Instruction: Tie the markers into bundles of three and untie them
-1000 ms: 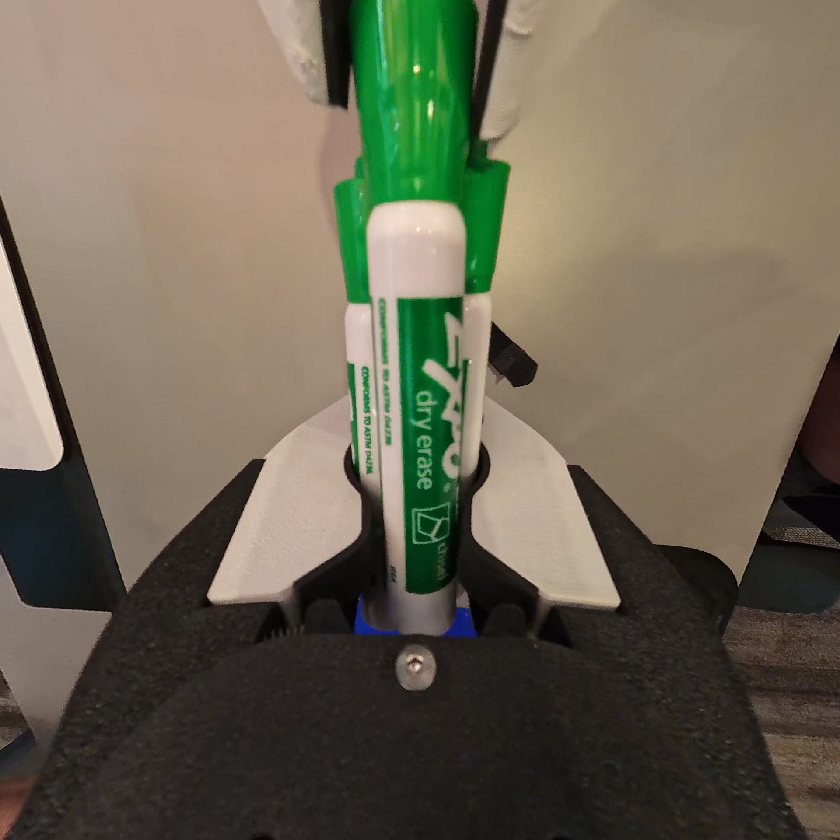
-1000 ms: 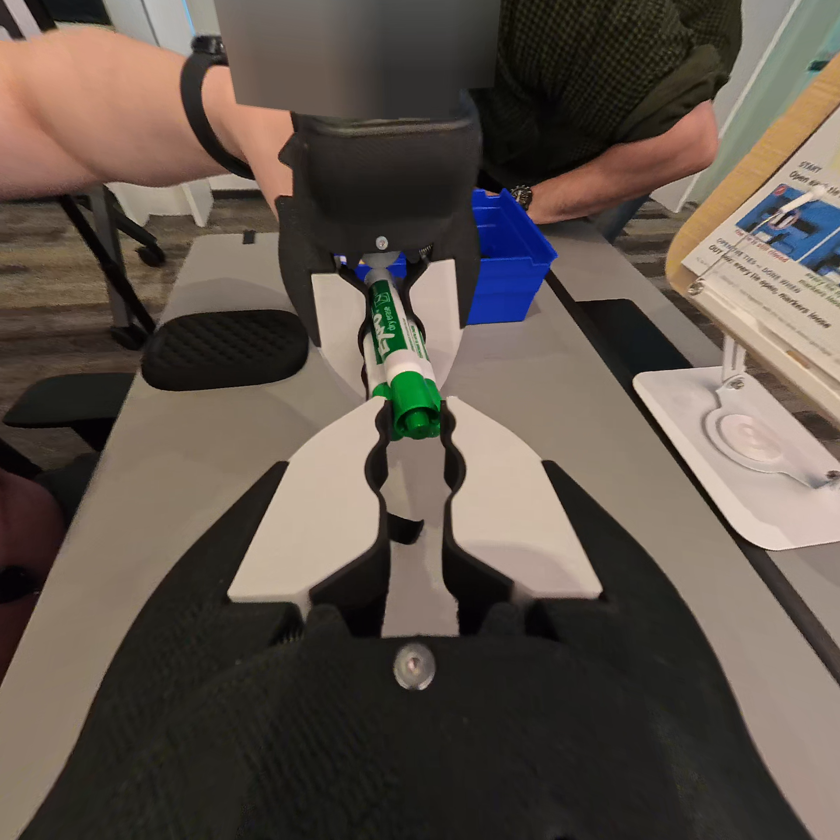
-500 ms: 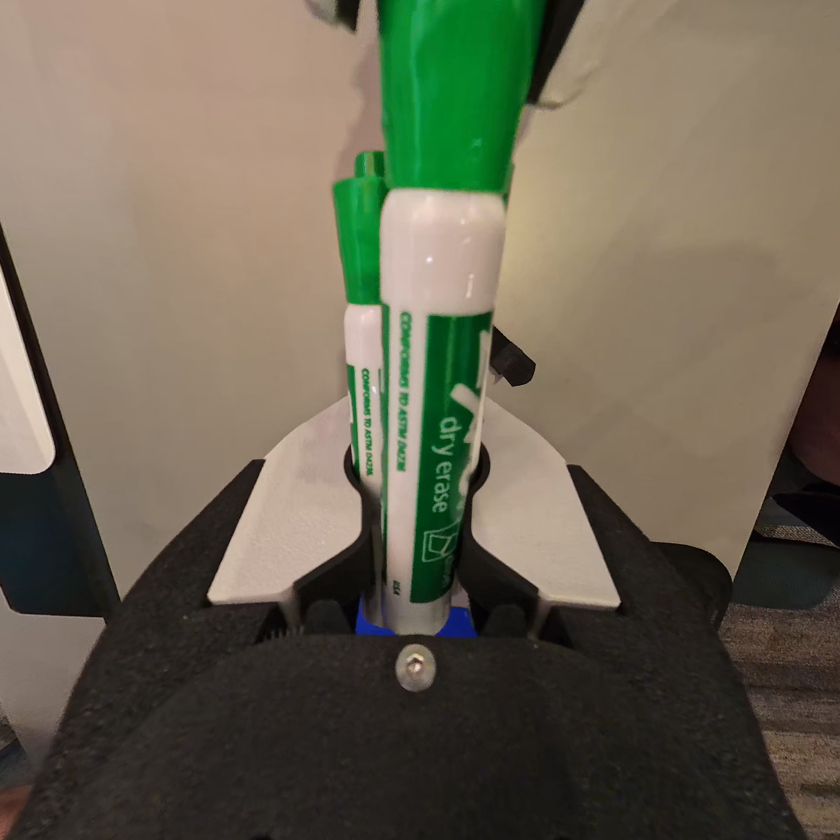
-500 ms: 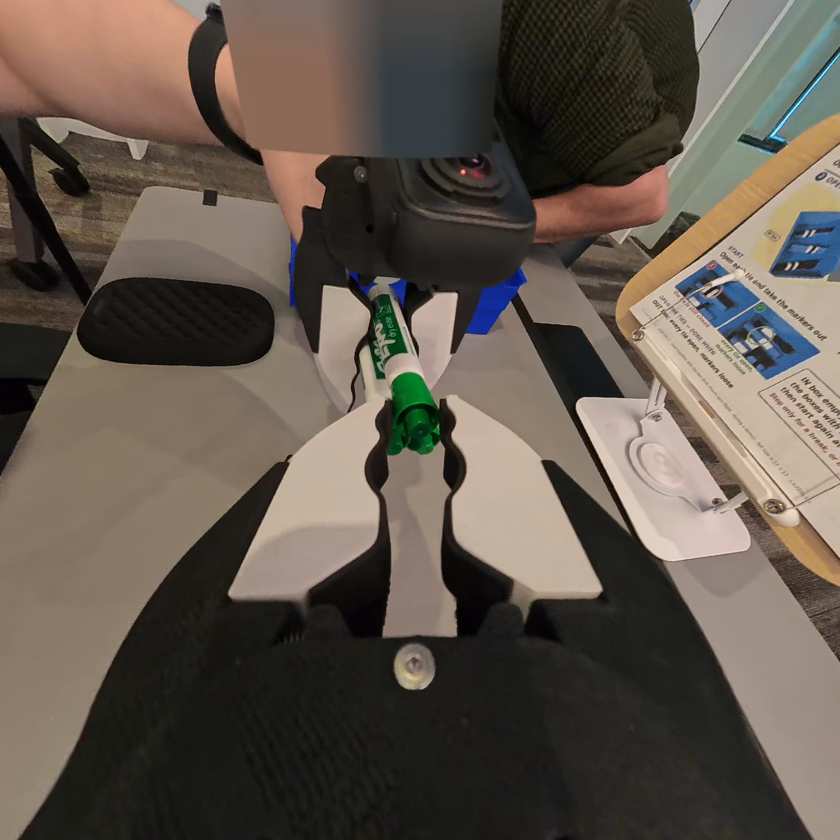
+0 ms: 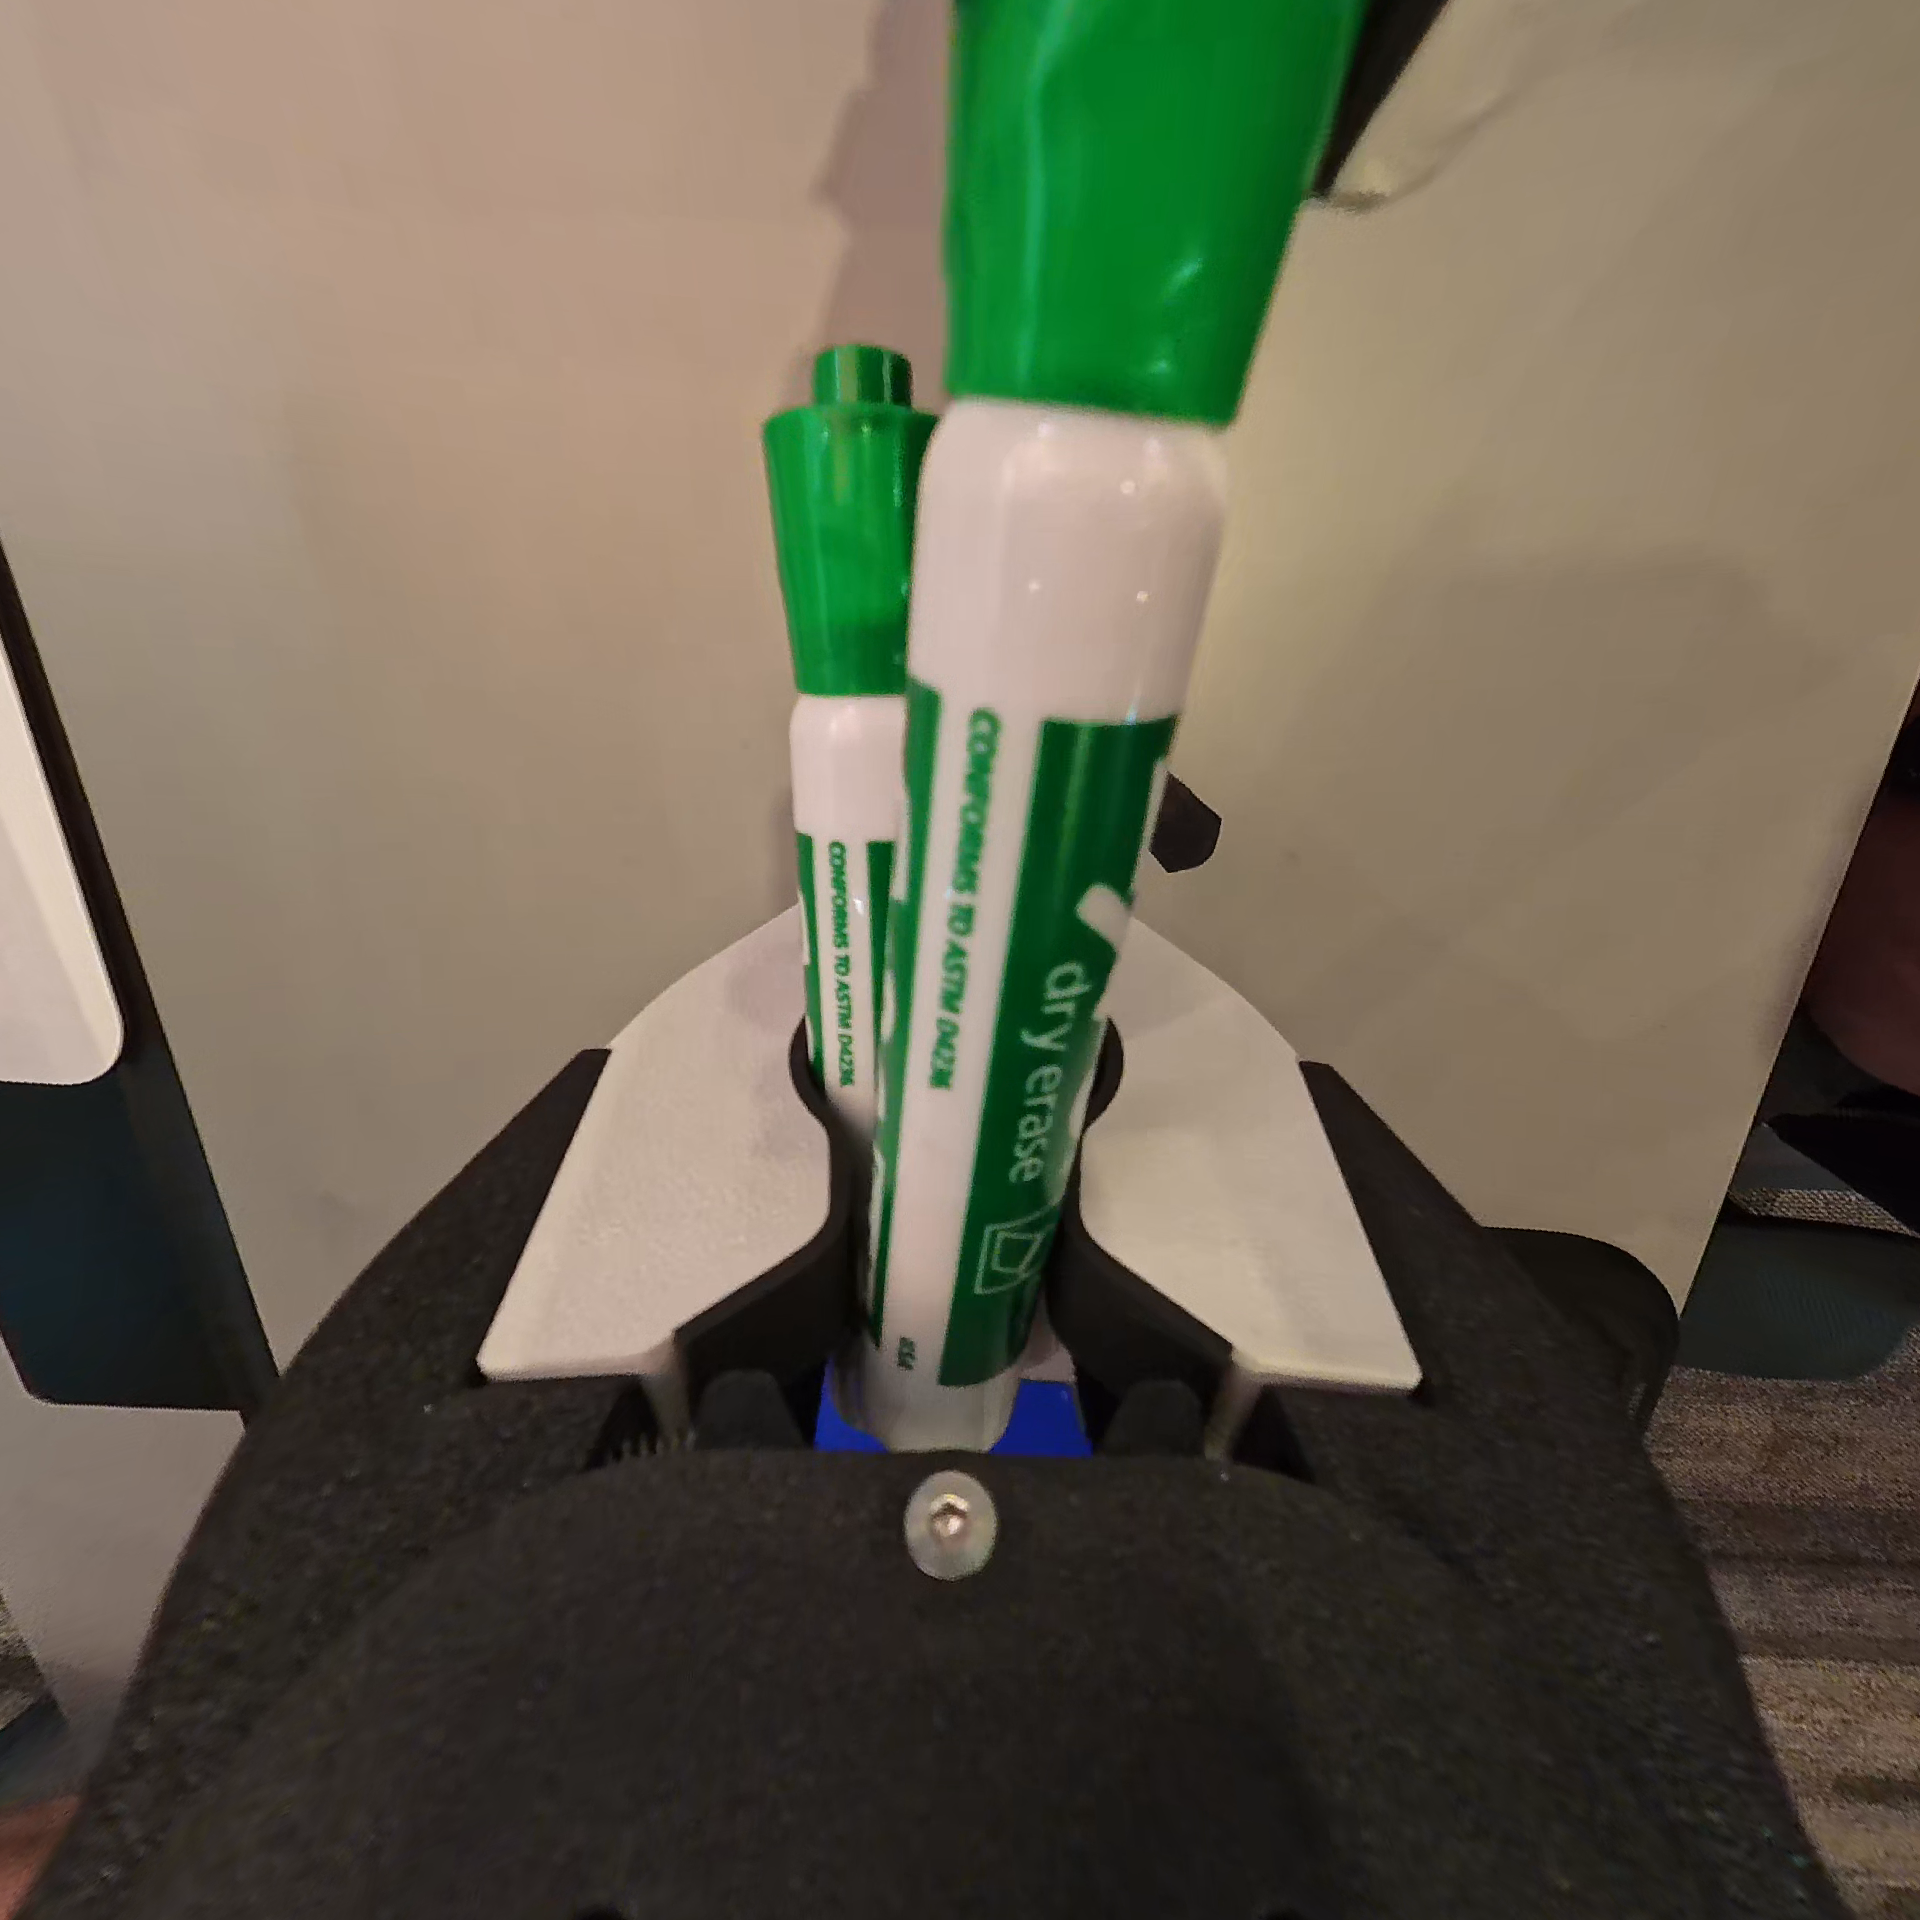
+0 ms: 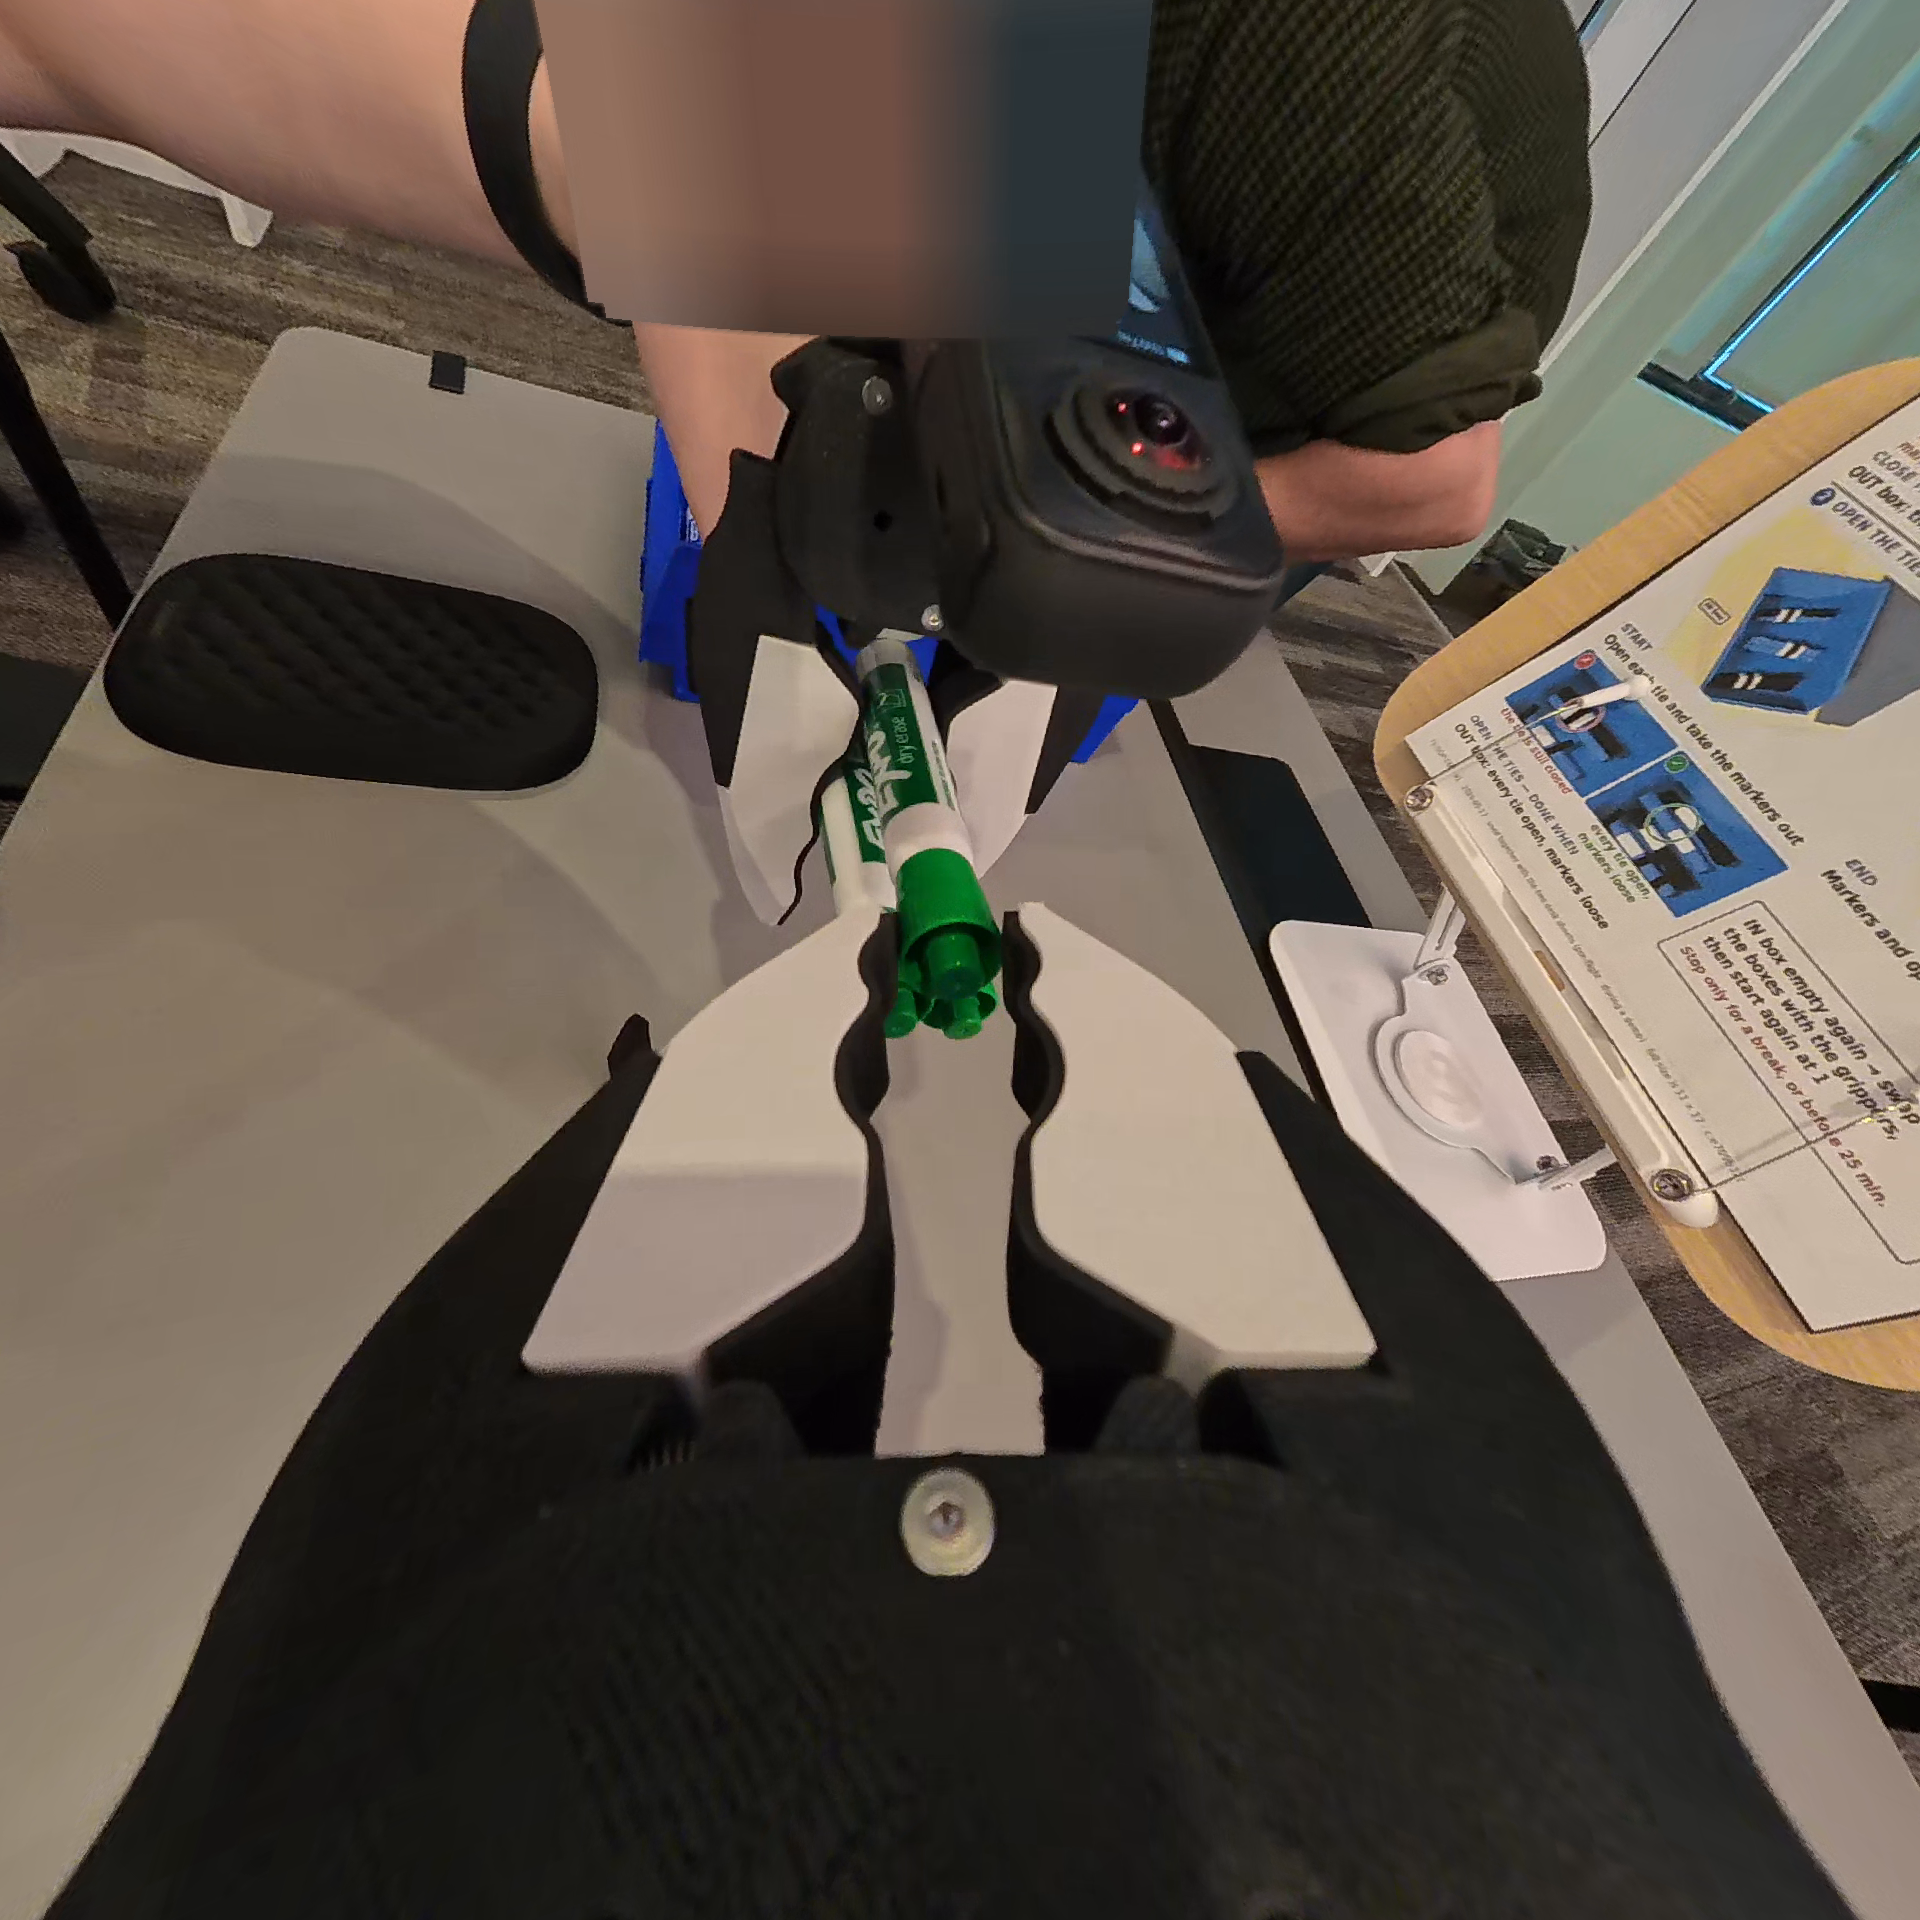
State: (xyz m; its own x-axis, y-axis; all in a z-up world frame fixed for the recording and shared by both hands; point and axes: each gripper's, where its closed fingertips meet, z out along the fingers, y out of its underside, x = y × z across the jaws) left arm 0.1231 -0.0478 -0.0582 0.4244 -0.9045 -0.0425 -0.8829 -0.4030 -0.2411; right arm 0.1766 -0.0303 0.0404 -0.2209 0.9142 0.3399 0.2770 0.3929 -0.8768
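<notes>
My left gripper (image 5: 956, 997) is shut on a bundle of green-capped white markers (image 5: 1039, 935), gripping their barrels. In the right wrist view it (image 6: 883, 852) faces me above the grey table (image 6: 312, 1091). My right gripper (image 6: 940, 966) is closed on the cap of the top marker (image 6: 940, 920). Two lower caps (image 6: 920, 1018) sit just under it. In the left wrist view the top marker tilts up away from the lower marker (image 5: 842, 665), whose cap end is free. A black tie (image 5: 1184, 831) sticks out beside the barrels. It also hangs below them in the right wrist view (image 6: 795, 883).
A blue bin (image 6: 665, 582) stands behind the left gripper. A black padded rest (image 6: 353, 675) lies at the left. A white stand base (image 6: 1455, 1091) and a tilted instruction board (image 6: 1714, 883) are at the right. A person's arms reach in from the far side. My hands' fingertips stand some 11 cm from each other. The black tie (image 5: 1184, 831) lies some 9 cm from my left tips, 20 cm from my right tips.
The right gripper has lifted the cap end of the top marker, tilting it up away from the other two. The lower caps are now out of its fingers in the left wrist view.
</notes>
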